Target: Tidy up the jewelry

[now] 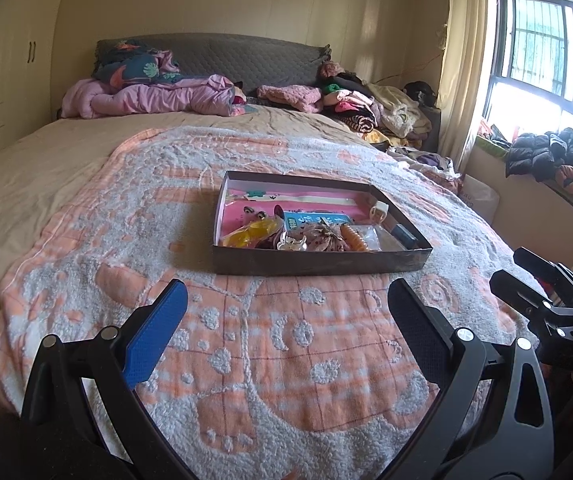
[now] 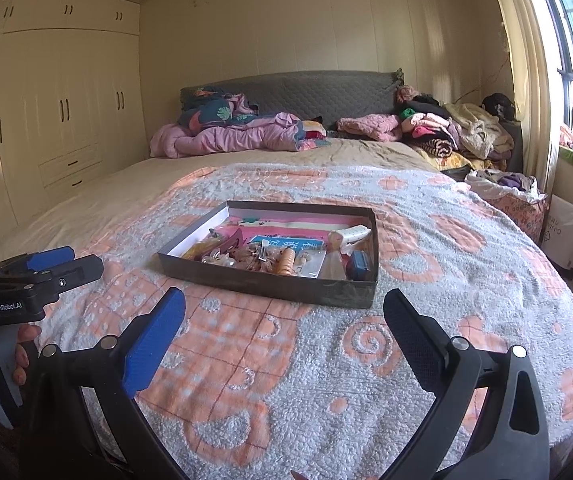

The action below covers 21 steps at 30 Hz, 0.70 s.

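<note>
Jaws of both grippers spread wide, empty. Left gripper, right gripper low over blanket. Box of jewelry straight ahead, apart; long axis crosswise; neither clearly nearer.

One shallow box; two hand-held grippers, left and right; one bed.

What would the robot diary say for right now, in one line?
stage: start | left gripper: open, empty | right gripper: open, empty | shallow dark cardboard box: on orange-grey blanket, jewelry inside
</note>
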{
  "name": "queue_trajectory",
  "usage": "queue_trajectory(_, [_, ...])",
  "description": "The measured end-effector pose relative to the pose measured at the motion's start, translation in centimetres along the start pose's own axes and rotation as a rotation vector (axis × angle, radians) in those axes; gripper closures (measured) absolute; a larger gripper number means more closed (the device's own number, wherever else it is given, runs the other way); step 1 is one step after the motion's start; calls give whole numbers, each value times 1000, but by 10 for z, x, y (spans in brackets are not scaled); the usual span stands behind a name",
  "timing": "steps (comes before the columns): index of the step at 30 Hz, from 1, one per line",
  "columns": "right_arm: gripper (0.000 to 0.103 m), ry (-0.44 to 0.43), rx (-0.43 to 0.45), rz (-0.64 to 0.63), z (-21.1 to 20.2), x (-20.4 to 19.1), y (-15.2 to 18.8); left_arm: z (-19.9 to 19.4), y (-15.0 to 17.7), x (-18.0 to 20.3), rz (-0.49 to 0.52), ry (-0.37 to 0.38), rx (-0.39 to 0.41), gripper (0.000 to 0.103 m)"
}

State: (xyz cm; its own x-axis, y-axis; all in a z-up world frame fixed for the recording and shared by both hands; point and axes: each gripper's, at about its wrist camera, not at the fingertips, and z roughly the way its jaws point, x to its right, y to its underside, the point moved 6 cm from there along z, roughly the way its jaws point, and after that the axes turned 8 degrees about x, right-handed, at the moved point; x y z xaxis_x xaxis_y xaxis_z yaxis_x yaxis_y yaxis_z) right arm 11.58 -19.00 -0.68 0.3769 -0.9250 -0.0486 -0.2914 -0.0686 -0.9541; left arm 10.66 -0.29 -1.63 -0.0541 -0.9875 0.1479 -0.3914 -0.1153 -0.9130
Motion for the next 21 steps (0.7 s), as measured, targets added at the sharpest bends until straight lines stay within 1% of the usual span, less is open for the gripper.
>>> queue_trajectory(5, [6, 12, 77, -34, -12, -6, -1, -6, -1, 2, 4, 7, 44, 11])
queue_trajectory(8, [6, 14, 127, -46, -19, -7, -2, -12, -3, 3, 7, 11, 87, 11])
queue_trajectory(11, [6, 19, 163, -56, -25, -7, -2, -15, -2, 3, 13, 10, 102, 11])
queue_trajectory(21, [6, 27, 138, -60, -23, -9, 6, -15, 4, 0, 4, -8, 86, 11])
